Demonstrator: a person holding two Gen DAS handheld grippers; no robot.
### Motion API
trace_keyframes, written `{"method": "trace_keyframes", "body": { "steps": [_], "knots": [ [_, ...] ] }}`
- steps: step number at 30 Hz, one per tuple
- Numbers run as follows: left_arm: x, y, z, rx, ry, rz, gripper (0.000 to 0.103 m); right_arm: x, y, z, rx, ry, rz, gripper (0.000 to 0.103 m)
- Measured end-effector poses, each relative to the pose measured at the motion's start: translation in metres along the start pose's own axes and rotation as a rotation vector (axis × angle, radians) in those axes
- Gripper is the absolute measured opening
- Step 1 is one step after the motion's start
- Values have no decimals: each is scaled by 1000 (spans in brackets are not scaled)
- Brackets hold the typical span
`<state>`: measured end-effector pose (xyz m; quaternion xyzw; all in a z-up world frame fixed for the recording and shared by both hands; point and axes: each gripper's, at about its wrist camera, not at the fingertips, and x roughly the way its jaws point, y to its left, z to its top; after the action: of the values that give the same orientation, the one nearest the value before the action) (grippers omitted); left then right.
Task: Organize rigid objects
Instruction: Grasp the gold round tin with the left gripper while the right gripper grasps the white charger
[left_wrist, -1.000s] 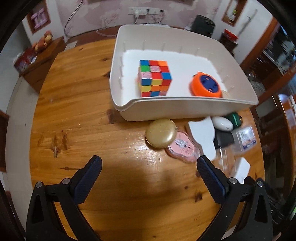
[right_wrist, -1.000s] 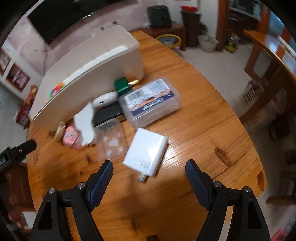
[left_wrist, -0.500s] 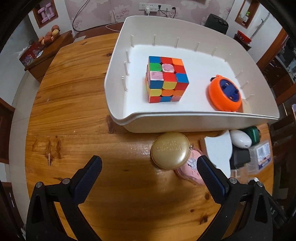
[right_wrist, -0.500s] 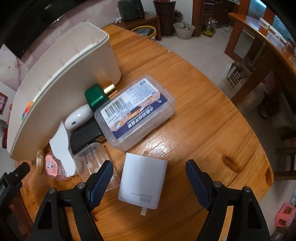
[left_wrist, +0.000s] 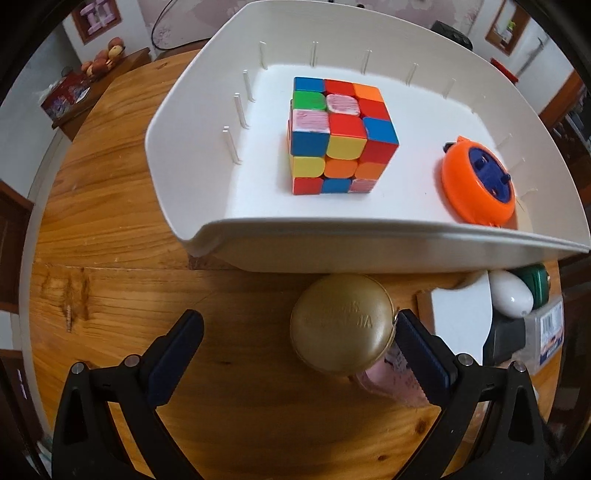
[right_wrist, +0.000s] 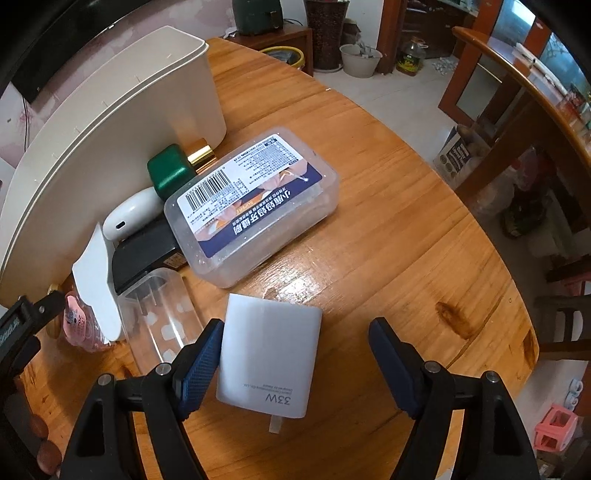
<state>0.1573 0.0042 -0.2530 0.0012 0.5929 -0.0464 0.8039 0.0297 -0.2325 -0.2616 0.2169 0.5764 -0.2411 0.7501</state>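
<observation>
Your left fingers stand wide apart around the gold round case: the right one sits just beside, perhaps touching, its edge, and the left one is well off, so nothing is gripped yet. The left gripper is likely placed this way so that closing takes the case across its width. The case lies on the counter, partly over a pink packet and just in front of the white bin, a short lift from where it probably belongs. Inside the bin the colour cube stands near the middle and the orange reel lies toward the right wall, leaving bare floor at the left. Your right fingers are also spread; the right gripper brackets the white charger, which lies flat with its left edge against the left pad and a clear gap to the other, so shift left before closing. Beyond it a clear cup lies on its side. Farther on are the labelled plastic box, a black block, a white pod and a green bottle crowded against the bin's outer wall, apparently waiting their turn.
</observation>
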Motion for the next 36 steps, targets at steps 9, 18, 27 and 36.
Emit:
{"method": "trace_keyframes", "body": {
  "steps": [9,18,27,36],
  "knots": [
    [-6,-3,-5,-18,-77,-16,86,-3,4,-4,-12,5,-5,70],
    [-13,-8,-13,66,-81,-59,61,-5,14,-10,-85,0,-27,57],
    [-25,3,-34,123,-77,-78,50,-12,22,-21,-150,-18,-13,47],
    [-39,14,-45,153,-94,-137,32,-15,11,-32,-198,-24,3,47]
  ]
}}
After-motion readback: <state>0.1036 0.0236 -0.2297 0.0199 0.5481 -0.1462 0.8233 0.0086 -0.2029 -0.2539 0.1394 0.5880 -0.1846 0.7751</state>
